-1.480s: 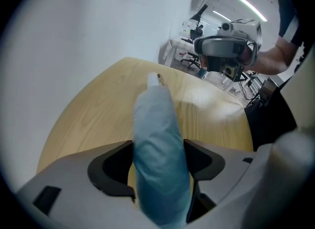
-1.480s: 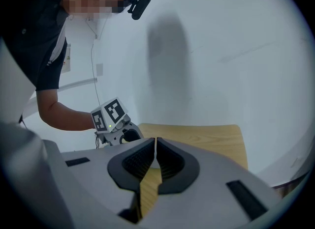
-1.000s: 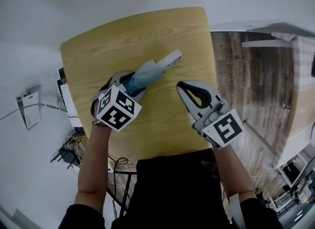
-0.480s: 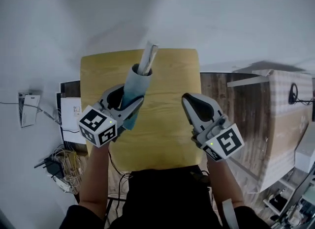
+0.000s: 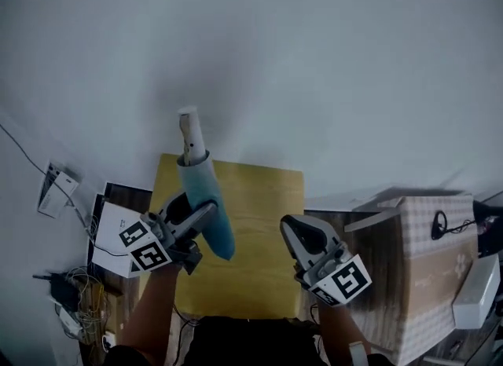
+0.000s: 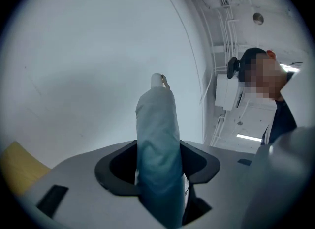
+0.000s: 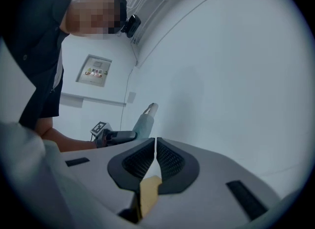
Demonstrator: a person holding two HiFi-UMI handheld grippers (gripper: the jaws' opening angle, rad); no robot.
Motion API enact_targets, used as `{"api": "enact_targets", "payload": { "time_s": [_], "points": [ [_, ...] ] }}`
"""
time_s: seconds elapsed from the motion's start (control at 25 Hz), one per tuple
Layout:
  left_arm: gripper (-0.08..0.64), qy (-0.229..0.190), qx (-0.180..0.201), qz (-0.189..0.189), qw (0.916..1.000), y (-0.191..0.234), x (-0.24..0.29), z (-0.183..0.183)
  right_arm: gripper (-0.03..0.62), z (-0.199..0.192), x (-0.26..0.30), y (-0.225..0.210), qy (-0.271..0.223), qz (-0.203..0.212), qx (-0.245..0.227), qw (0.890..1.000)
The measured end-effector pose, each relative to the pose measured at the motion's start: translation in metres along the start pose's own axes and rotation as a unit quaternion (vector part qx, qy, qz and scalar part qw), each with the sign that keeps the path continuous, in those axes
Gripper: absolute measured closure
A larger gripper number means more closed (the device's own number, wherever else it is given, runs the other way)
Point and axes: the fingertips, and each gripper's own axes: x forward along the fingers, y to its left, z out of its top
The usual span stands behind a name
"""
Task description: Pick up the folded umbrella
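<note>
A person is holding a two-jaw gripper in each hand above a small wooden table (image 5: 263, 207). The left gripper (image 5: 203, 209) is clamping the folded umbrella (image 5: 200, 180) around the lower half of its teal fabric sleeve, with the jaws pressing into the cloth from both sides. The umbrella is standing almost upright in the air, over the table's left edge near the far left corner and touching nothing but the jaws. Its pale handle (image 5: 191, 133) is pointing up and leaning slightly left, and its rounded lower end is hanging just below the grip. Gripping low on the sleeve is probably keeping the soft bundle from sliding out while it is being carried upright. The right gripper (image 7: 155, 147) is floating level over the table's right edge, well apart from the umbrella, with its ribbed jaws pressed together on nothing. It seems to be simply waiting, since one grip is carrying the load. A checked box (image 5: 428, 254) is sitting on the floor beyond the table's right edge
</note>
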Motion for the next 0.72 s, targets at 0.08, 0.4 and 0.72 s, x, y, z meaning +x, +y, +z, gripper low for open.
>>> {"api": "enact_targets", "payload": {
  "time_s": [0.08,0.4,0.72],
  "points": [
    [0.308,-0.018,0.005,0.007,0.9998,-0.020,-0.009,0.005,0.566,0.007,-0.006,0.013,-0.004,0.021,-0.004,1.000],
    [0.307,-0.051,0.001,0.024,0.9984,-0.104,-0.030,-0.020,0.566,0.041,-0.059,0.042,-0.039,0.089,-0.015,0.995],
    [0.305,-0.093,-0.023,0.012,0.9953,-0.202,-0.052,-0.067,0.566,0.027,-0.153,0.066,-0.032,0.101,0.009,0.994]
  ]
}}
